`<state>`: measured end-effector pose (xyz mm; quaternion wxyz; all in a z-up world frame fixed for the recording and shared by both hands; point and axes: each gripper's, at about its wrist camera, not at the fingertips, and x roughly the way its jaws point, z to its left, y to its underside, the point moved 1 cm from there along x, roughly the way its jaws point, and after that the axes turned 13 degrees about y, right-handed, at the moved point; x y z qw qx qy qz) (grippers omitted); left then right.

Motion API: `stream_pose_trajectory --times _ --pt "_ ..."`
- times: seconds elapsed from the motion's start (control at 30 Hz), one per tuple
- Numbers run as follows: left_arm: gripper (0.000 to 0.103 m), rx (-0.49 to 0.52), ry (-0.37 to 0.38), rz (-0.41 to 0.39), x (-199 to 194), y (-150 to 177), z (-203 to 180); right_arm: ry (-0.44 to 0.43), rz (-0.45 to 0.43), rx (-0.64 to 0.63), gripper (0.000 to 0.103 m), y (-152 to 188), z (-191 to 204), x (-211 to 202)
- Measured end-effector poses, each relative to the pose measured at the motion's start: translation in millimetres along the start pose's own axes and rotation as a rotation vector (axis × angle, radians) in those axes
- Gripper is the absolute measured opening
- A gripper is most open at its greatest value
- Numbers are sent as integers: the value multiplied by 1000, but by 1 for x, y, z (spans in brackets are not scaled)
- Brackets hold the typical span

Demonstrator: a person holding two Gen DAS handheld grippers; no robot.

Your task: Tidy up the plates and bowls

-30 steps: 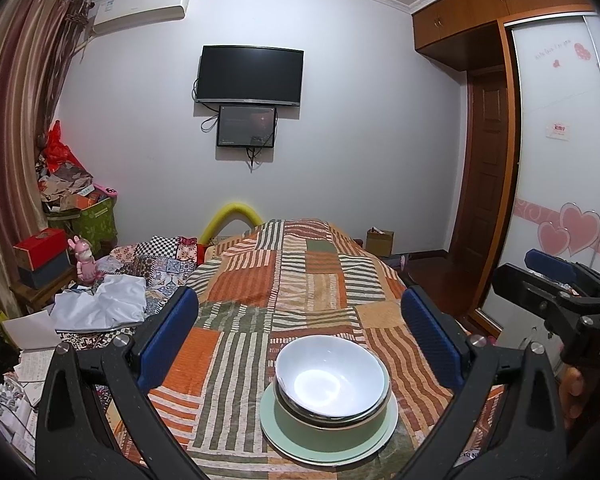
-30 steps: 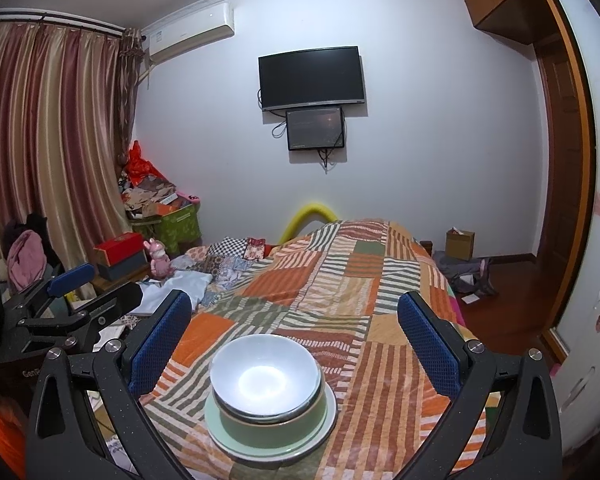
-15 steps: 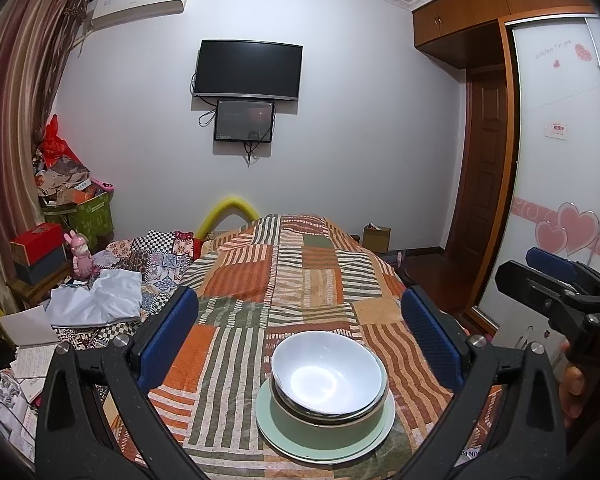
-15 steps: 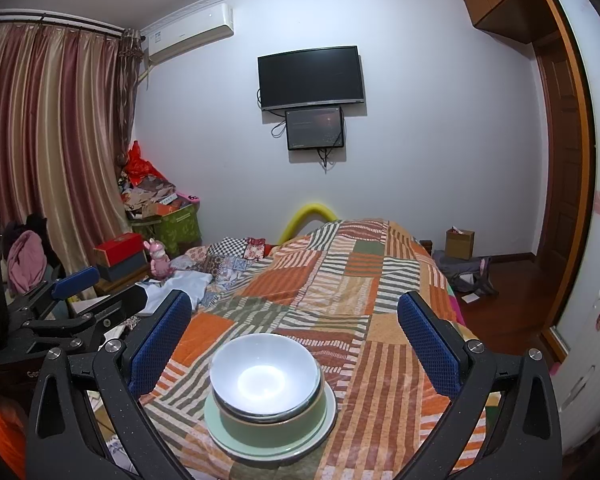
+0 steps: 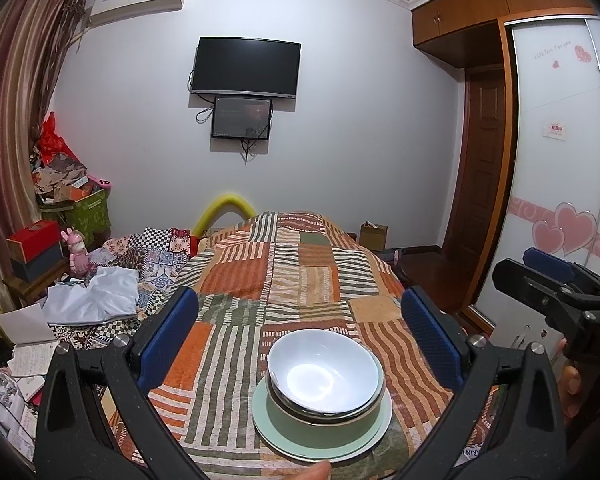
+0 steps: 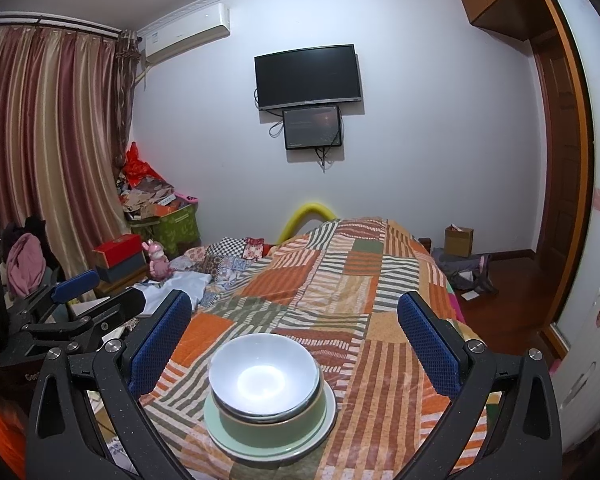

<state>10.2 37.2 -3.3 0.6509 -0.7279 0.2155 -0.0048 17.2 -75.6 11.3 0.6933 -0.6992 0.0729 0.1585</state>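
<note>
In the left wrist view, the left gripper (image 5: 300, 336) stands wide open and empty over the patchwork bedspread (image 5: 300, 280). The white bowl (image 5: 324, 376) sits nested in a green bowl (image 5: 324, 426) on a pale green plate (image 5: 382, 420), slightly lower and further left in frame than a second ago; a fingertip (image 5: 316, 472) now shows at the bottom edge. In the right wrist view, the right gripper (image 6: 296, 340) is likewise spread open and empty, the stack barely shifted.
</note>
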Motion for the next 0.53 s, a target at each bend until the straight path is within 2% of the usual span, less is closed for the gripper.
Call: stream_pose_trajectory --times 0.53 --pt "103 -7 4 11 2 3 6 -2 18 6 103 1 0 6"
